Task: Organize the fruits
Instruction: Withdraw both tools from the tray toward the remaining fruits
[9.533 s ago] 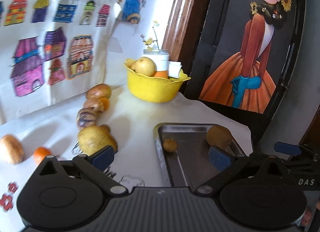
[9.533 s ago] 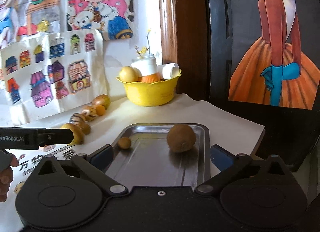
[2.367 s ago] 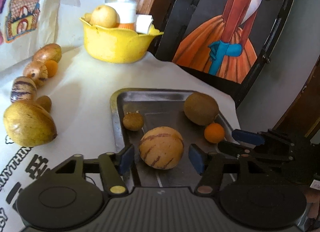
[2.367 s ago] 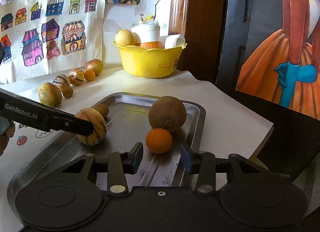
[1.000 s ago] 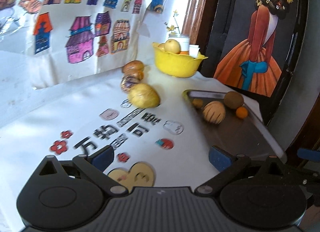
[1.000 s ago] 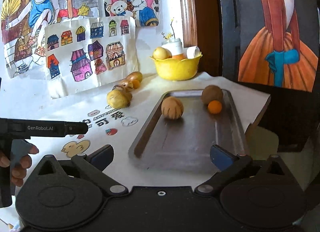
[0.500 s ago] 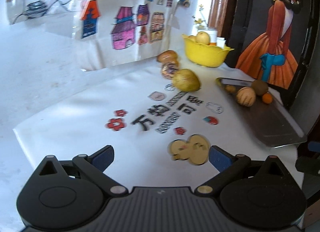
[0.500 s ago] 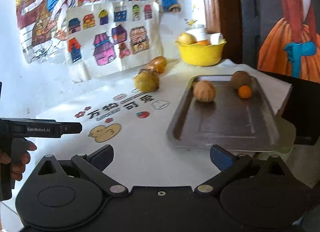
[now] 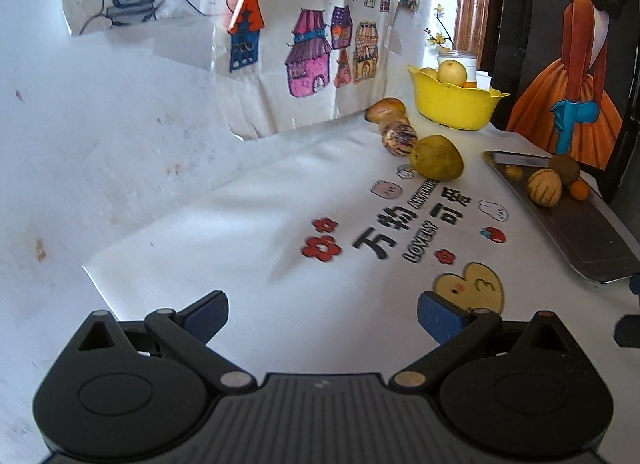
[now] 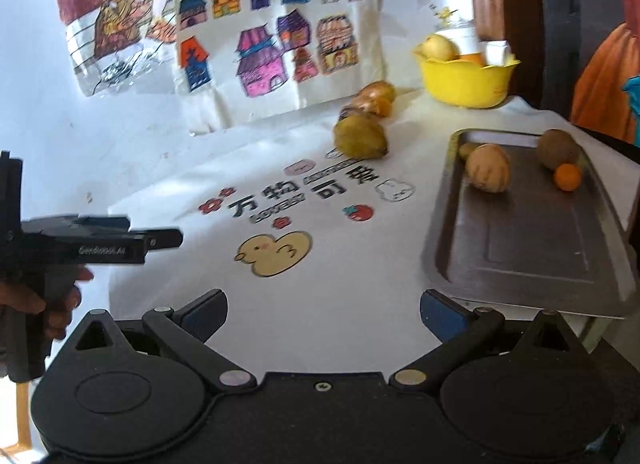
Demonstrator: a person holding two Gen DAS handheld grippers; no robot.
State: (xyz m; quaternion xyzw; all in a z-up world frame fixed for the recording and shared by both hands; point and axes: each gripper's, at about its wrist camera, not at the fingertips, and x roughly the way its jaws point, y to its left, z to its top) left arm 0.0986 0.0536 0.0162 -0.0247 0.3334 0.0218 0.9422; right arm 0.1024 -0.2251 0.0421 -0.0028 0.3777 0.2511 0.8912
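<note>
A metal tray (image 10: 528, 248) at the table's right holds a striped yellow melon (image 10: 488, 173), a brown kiwi (image 10: 557, 149), a small orange (image 10: 567, 176) and a small brown fruit (image 10: 464, 150). The tray also shows in the left wrist view (image 9: 576, 232). A yellow-green mango (image 9: 437, 157), a striped fruit (image 9: 399, 139) and a brown fruit (image 9: 385, 109) lie in a row on the white cloth. My left gripper (image 9: 322, 316) is open and empty, far back from the fruit. My right gripper (image 10: 323, 314) is open and empty near the tray's front corner.
A yellow bowl (image 9: 456, 107) with a pear and a white jar stands at the back by the wall. Children's drawings (image 9: 320, 44) hang on the wall. The left gripper's body (image 10: 100, 244) and the hand holding it show at the left of the right wrist view.
Both grippers have pulled back from the tray and fruit, open and empty. The views now take in more of the white cloth and the wall.
</note>
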